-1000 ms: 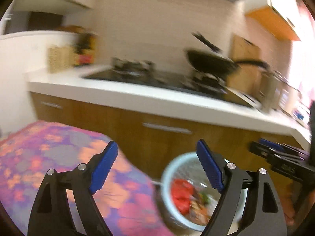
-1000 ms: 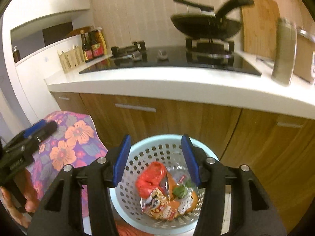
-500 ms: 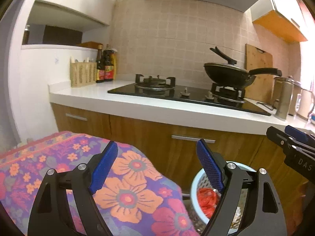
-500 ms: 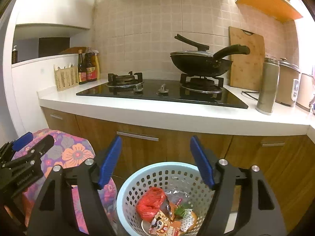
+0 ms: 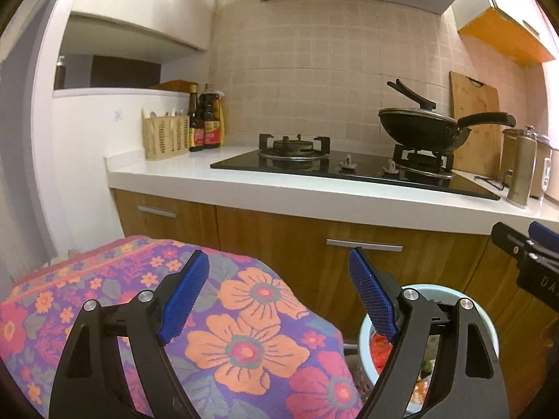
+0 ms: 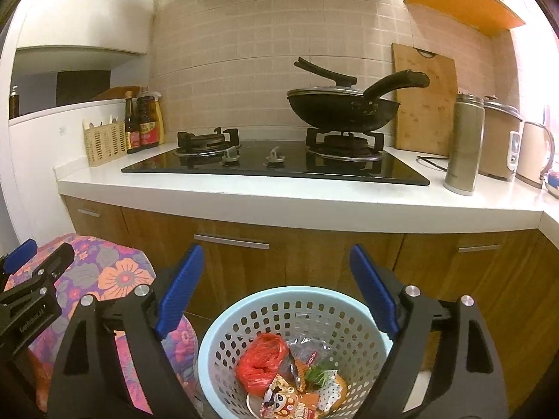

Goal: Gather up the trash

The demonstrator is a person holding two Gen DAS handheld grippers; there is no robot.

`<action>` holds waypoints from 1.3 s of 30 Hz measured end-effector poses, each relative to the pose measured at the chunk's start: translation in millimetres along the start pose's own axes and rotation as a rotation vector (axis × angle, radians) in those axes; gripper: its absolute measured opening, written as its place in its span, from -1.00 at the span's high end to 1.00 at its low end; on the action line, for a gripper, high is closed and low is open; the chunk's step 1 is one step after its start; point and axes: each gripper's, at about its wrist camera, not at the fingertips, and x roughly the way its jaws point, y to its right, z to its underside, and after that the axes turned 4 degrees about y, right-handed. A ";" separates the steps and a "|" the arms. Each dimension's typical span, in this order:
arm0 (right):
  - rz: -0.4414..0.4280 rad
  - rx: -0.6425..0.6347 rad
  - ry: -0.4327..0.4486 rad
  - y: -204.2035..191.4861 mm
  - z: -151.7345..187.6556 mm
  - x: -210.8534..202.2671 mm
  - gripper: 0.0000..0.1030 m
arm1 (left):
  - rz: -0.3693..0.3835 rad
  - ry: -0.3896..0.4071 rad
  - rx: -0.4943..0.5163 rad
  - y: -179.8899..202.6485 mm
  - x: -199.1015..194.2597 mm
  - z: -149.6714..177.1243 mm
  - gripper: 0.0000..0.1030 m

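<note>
Both tools are held out toward a kitchen bench (image 6: 300, 202), each with its blue-padded fingers spread wide apart and nothing between them. The right tool (image 6: 276, 288) hangs above a pale blue perforated basket (image 6: 241, 317) that stands on the floor near the wooden cabinet fronts (image 6: 314, 255). The collected trash lies in the bottom of this basket: a crumpled red plastic bag (image 6: 260, 363) to the left, a snack wrapper with a cartoon panda (image 6: 283, 398) at the near side, and a scrap of green leaf (image 6: 319, 375) to the right of the bag, all touching one another. The left tool (image 5: 279, 293) is over a surface draped in a purple cloth with orange flowers (image 5: 244, 314), just to the left of the basket, whose rim shows behind its right finger. On the bench a black gas hob (image 6: 276, 162) carries a lidded black wok (image 6: 342, 108) on its right burner. At the far left stand a woven holder (image 6: 103, 143) and sauce bottles (image 6: 143, 122); at the far right a wooden cutting board (image 6: 424, 104) leans on the tiled wall, with a steel flask (image 6: 464, 143) nearer.
</note>
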 end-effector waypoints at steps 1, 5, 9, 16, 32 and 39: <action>0.001 0.001 0.000 0.7 -0.1 0.1 -0.59 | -0.003 0.003 0.002 0.1 -0.3 0.2 -0.55; 0.003 0.003 -0.005 2.1 -0.2 0.9 -0.61 | -0.023 0.002 0.005 0.2 1.0 1.0 -0.55; 0.004 -0.001 0.002 2.0 -0.3 0.0 -0.61 | -0.027 -0.003 -0.001 -1.7 2.3 0.9 -0.55; 0.010 -0.007 0.026 -0.4 -1.6 -5.6 -0.61 | -0.029 -0.028 0.009 -0.5 6.3 1.7 -0.55; 0.004 -0.006 0.030 -2.1 -3.5 -7.3 -0.61 | -0.039 -0.016 0.011 0.7 2.1 2.2 -0.69; 0.005 -0.008 0.026 0.0 -3.5 -5.8 -0.61 | -0.046 -0.019 0.013 0.3 2.9 2.0 -0.79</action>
